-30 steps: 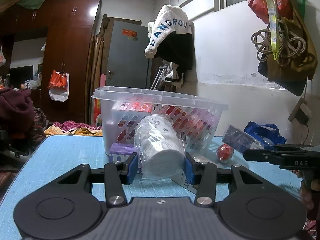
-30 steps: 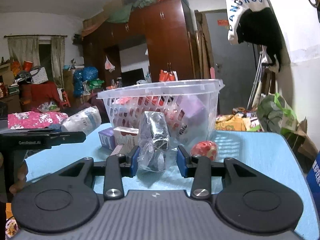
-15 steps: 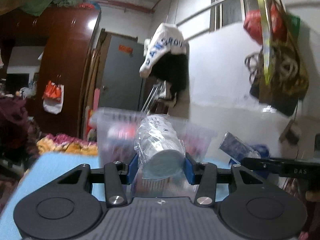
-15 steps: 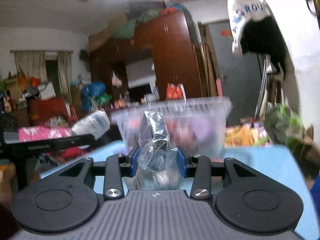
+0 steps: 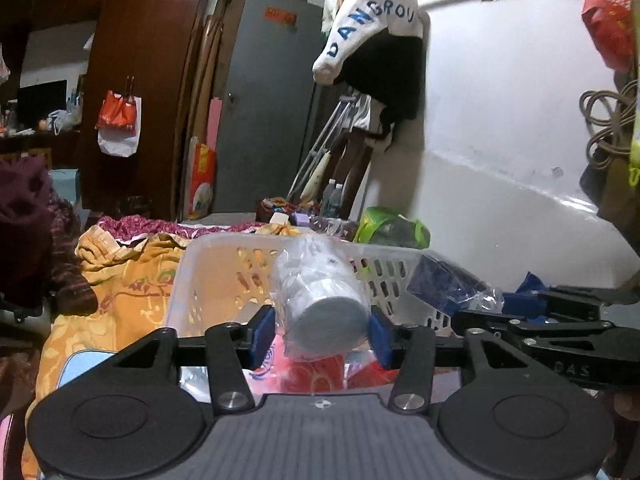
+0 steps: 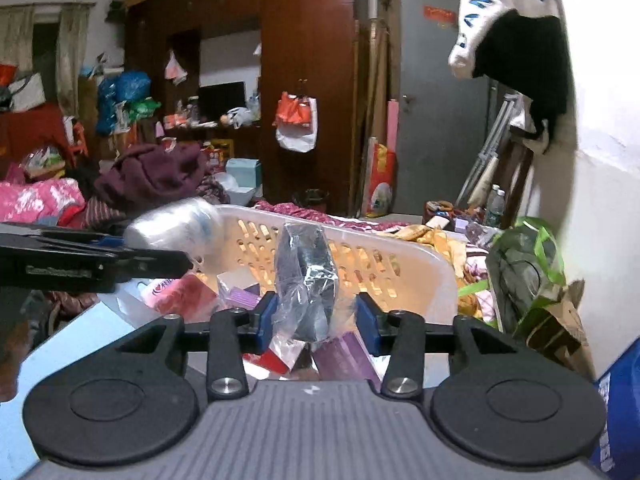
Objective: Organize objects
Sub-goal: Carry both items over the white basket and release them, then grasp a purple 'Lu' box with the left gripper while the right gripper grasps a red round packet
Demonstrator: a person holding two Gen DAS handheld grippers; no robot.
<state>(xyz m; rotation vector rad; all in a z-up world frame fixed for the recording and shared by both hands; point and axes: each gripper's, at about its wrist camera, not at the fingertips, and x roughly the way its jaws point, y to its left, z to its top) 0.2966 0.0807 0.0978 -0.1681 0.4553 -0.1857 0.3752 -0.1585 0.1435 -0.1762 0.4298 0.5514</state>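
Note:
My left gripper is shut on a white roll wrapped in clear plastic and holds it over the open white plastic basket. My right gripper is shut on a dark item in a crinkled clear bag and holds it over the same basket. The basket holds red, pink and purple boxes. The right gripper and its dark bag show at the right of the left wrist view. The left gripper's roll shows at the left of the right wrist view.
A light blue tabletop lies under the basket. Orange and patterned cloth is piled beyond it. A green bag stands right of the basket near the white wall. A dark wardrobe and grey door stand behind.
Both grippers have risen from table level and moved forward over the basket, each still holding its item. The view now looks down into the basket instead of at its side.

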